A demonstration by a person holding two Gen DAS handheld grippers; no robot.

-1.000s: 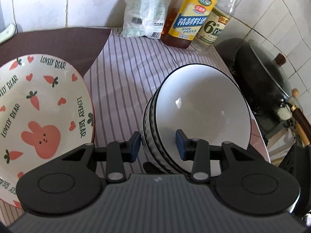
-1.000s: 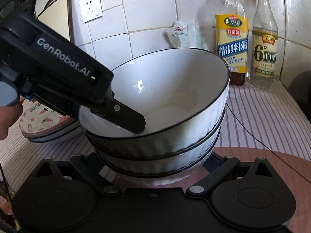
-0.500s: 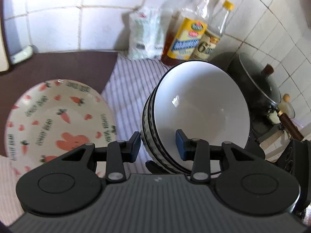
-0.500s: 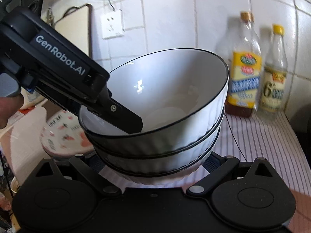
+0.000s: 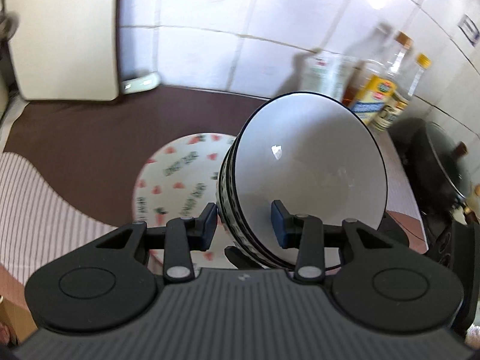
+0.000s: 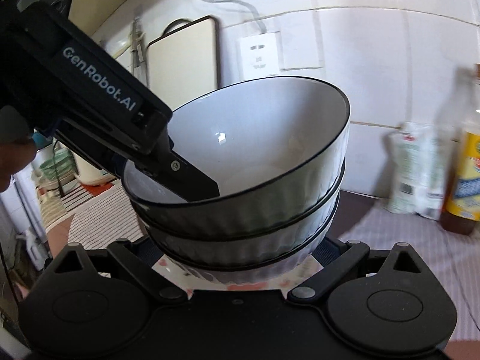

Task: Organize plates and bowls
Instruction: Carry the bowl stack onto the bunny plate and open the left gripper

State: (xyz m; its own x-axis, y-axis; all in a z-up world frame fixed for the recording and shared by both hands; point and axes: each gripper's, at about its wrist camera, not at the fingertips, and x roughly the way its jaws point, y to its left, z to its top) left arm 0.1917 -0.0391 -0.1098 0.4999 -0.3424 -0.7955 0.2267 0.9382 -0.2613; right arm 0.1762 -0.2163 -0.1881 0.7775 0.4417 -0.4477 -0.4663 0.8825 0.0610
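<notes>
Three stacked white bowls [image 6: 246,210], one patterned plate [image 5: 177,180], two bottles [image 5: 375,99], one pot [image 5: 435,162].

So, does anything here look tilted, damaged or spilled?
Yes: the stack of white bowls is tilted, not level, in the air above the carrot-print plate. The left gripper pinches its rim, one finger inside the top bowl; the right gripper grips the base. I see no chips or spills.

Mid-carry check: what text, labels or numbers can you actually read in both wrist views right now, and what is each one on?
"GenRobot.AI": on the left gripper housing, right wrist view.
Plate lettering: green words, blurred, unreadable.
Bottle labels and bag print: blurred, unreadable.
Stack of bowls: no text.
</notes>
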